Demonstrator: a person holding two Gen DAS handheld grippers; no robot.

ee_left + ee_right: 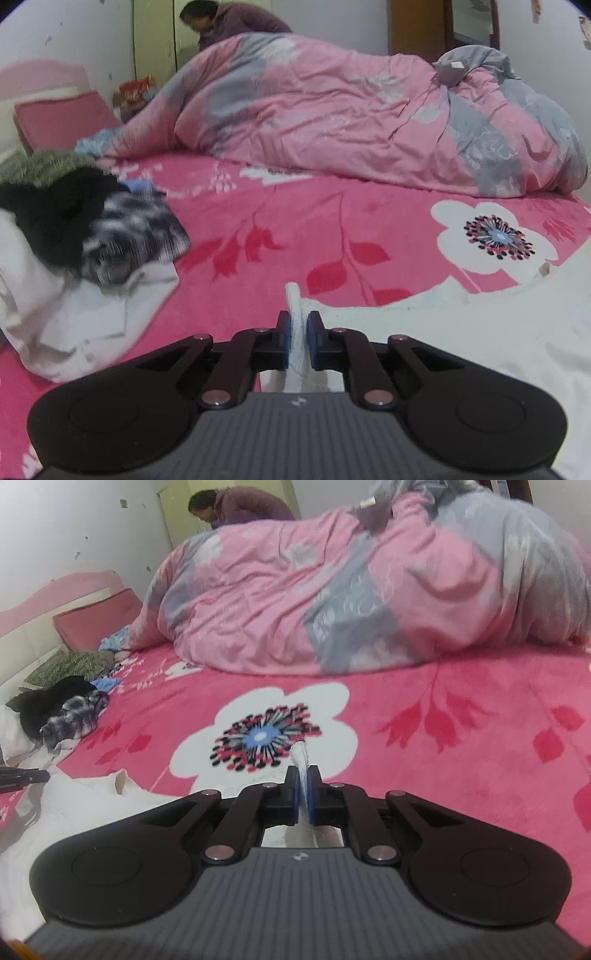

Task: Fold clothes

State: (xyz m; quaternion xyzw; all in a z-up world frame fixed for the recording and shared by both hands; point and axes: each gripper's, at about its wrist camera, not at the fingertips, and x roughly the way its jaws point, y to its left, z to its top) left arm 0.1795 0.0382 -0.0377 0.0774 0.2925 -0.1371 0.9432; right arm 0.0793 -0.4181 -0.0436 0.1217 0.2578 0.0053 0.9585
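Pinching a raised edge of the white soft cotton garment (480,350), the left gripper (298,341) has its jaws closed on the cloth at lower centre; the right gripper (303,794) likewise clamps another fold. The garment lies on the pink floral bed sheet (295,229), looks light, limp and likely to sag, so hems or corners suit best. Its full outline is cut off. Farther off, a pink-and-grey quilt (332,118) hides part of a bending person (229,22).

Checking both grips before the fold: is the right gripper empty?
No, the right gripper is shut on a fold of the white garment.
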